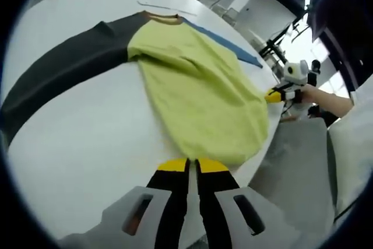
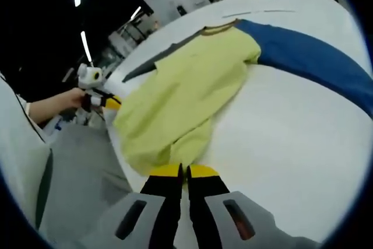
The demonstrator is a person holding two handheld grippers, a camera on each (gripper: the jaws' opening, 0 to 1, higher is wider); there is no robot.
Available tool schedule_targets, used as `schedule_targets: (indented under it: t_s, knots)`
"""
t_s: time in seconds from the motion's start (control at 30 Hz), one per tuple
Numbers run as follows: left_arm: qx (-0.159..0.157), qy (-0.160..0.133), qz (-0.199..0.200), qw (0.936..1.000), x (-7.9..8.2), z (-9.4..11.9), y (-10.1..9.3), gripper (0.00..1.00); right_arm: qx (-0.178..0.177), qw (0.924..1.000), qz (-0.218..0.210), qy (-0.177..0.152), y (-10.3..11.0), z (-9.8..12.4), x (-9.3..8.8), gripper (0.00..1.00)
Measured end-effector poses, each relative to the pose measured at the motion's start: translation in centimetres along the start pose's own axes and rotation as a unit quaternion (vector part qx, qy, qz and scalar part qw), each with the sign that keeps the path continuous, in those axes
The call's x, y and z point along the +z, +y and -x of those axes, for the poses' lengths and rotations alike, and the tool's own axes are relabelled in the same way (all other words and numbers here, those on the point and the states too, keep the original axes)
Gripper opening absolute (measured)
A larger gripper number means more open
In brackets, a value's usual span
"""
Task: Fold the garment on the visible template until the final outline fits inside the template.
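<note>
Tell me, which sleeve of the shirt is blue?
The blue sleeve is the one stretching away from the yellow-green body in the right gripper view; the other sleeve is dark grey.

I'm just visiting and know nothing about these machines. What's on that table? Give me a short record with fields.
garment: long-sleeved shirt, yellow-green body, lying flat
sleeves: dark grey sleeve spread one way, blue sleeve the other
collar: tan collar at the far end
surface: white table
left tongs: shut on the shirt's hem
right tongs: shut on the hem at another spot
template: no outline clearly visible; cannot tell
</note>
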State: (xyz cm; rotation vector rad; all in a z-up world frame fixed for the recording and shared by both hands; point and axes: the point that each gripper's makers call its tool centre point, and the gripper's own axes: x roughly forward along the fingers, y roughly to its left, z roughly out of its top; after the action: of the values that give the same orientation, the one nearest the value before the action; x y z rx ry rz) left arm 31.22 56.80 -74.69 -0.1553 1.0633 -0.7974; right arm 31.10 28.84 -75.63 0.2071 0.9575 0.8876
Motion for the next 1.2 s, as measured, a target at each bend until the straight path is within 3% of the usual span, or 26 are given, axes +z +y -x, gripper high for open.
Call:
schedule_targets:
  t_s: [1.2]
  knots:
    - [0.02, -0.001, 0.032, 0.9993, -1.6, 2.1, -0.3, 0.0, -0.022, 0.9994, -0.023, -0.013, 0.1, 2.7, -2.0, 0.04]
